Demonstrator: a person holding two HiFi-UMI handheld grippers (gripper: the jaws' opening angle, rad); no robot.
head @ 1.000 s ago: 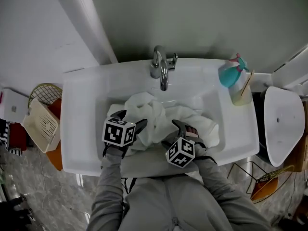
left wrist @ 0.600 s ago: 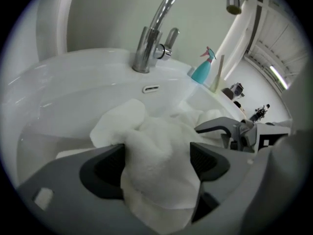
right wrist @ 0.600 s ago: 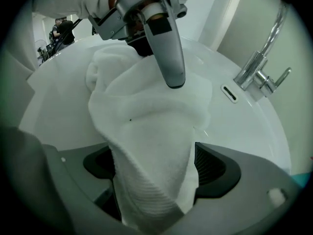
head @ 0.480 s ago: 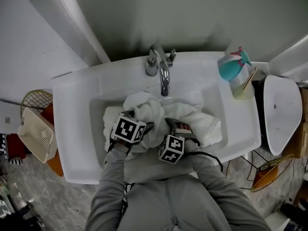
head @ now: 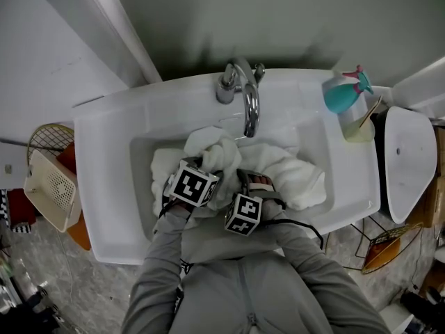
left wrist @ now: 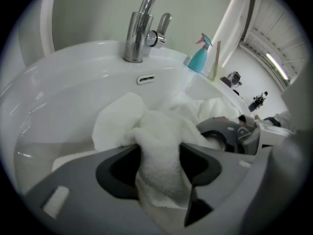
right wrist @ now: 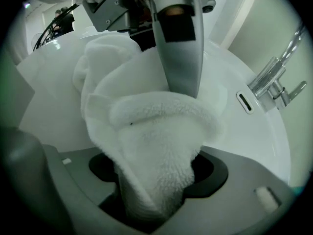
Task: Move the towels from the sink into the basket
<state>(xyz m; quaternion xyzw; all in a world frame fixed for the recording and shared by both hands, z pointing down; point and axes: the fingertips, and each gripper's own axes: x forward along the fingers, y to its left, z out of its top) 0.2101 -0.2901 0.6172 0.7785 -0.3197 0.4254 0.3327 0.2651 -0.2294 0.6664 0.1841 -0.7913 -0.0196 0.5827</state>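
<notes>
Towels (head: 292,176) are lying heaped in the sink (head: 111,152), directly under my jaws. My left hand-held gripper (left wrist: 159,168) and right hand-held gripper (right wrist: 156,180) have just been closing, each pinching a thick fold. I'm fearing the tangled heap dragging and slipping free before reaching the basket (head: 49,190), well off to the left.

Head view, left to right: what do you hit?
cream basket → left gripper → right gripper → teal spray bottle. Both grippers' jaws have just been closing, towels between them. faucet skipped: overlaps the grippers.
</notes>
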